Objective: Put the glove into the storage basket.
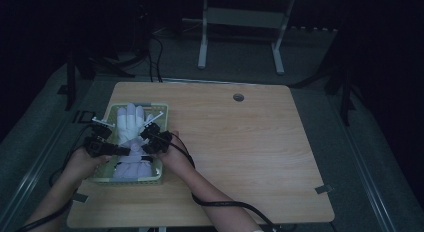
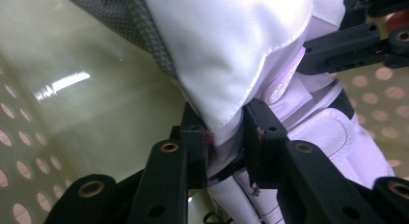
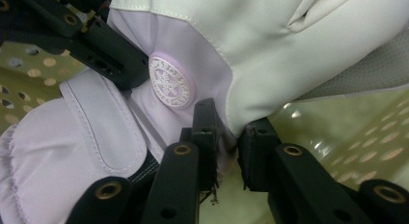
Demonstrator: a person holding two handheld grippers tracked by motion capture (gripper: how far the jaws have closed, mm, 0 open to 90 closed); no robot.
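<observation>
A white and lavender glove (image 1: 131, 123) lies lengthwise in a pale green perforated basket (image 1: 165, 111) at the table's left, fingers pointing away. My left gripper (image 1: 126, 151) comes in from the left at the glove's wrist and my right gripper (image 1: 143, 142) from the right. In the left gripper view the left gripper (image 2: 224, 132) is shut on the glove's (image 2: 231, 40) seamed edge. In the right gripper view the right gripper (image 3: 229, 139) pinches the edge of the glove (image 3: 289, 40) near its round badge (image 3: 172, 80), just above the basket floor (image 3: 337, 132).
The wooden table (image 1: 250, 142) stretches to the right of the basket, with a cable hole (image 1: 238, 97) near its far edge. Black cables (image 1: 225, 204) trail from both grippers over the front edge. A white table frame (image 1: 240, 22) stands on the floor behind.
</observation>
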